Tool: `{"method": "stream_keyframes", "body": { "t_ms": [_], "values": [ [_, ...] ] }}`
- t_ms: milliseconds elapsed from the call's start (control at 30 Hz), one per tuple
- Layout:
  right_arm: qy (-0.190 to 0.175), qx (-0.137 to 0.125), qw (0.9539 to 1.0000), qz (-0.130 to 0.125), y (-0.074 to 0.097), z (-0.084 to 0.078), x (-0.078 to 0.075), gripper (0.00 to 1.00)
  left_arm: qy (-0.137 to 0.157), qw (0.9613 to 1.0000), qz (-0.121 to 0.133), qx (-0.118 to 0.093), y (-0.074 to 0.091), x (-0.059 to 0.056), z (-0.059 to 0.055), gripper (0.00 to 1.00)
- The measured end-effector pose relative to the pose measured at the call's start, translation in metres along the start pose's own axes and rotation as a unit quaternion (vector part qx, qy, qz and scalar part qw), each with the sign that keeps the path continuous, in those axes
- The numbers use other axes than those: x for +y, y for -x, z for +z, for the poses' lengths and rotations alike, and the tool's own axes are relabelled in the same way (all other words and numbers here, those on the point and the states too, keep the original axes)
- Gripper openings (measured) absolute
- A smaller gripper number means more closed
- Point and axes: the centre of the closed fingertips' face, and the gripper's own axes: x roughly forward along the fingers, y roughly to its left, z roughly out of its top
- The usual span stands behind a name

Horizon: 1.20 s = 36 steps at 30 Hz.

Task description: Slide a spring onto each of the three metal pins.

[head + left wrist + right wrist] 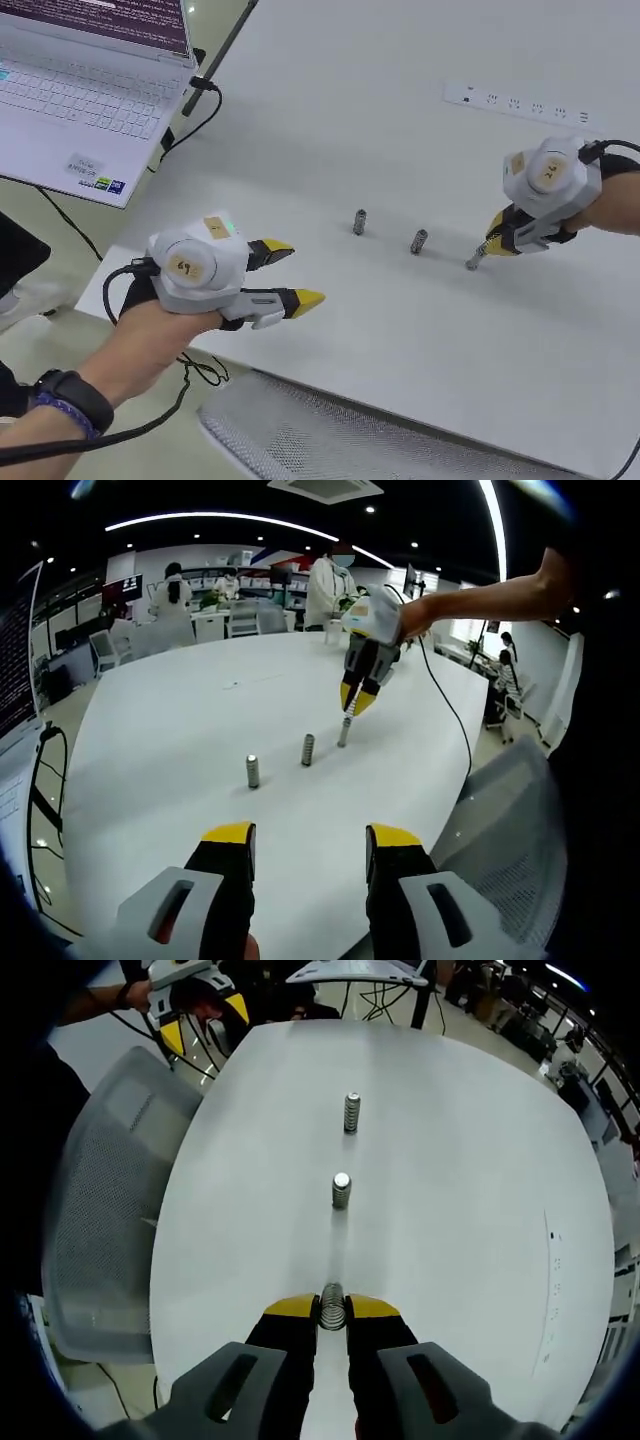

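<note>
Three pins (pixel 359 222) in a row, well inside the table (pixel 420 340) edge

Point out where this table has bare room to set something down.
Bare: the table between laptop and power strip, and the near strip between pins and front edge. Crowded: the pin row, where the right gripper is shut on the end spring.

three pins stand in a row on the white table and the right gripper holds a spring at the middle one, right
Not the middle one: the right gripper holds the spring at the end of the row. The right gripper view shows the middle pin and the far pin beyond its jaws on the table.
</note>
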Motion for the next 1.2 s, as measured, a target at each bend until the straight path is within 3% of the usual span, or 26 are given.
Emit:
{"method": "stream_keyframes", "body": {
  "t_ms": [433,1200],
  "values": [
    [0.023,0.030,0.9993,0.007,-0.017,-0.005,0.004,0.08,-0.001,1.0000,0.001,-0.001,0.000,0.002,0.002,0.39],
    [0.018,0.044,0.9989,0.004,-0.039,-0.008,0.002,0.08,0.002,1.0000,0.006,-0.002,0.003,0.007,0.002,0.39]
  ]
}}
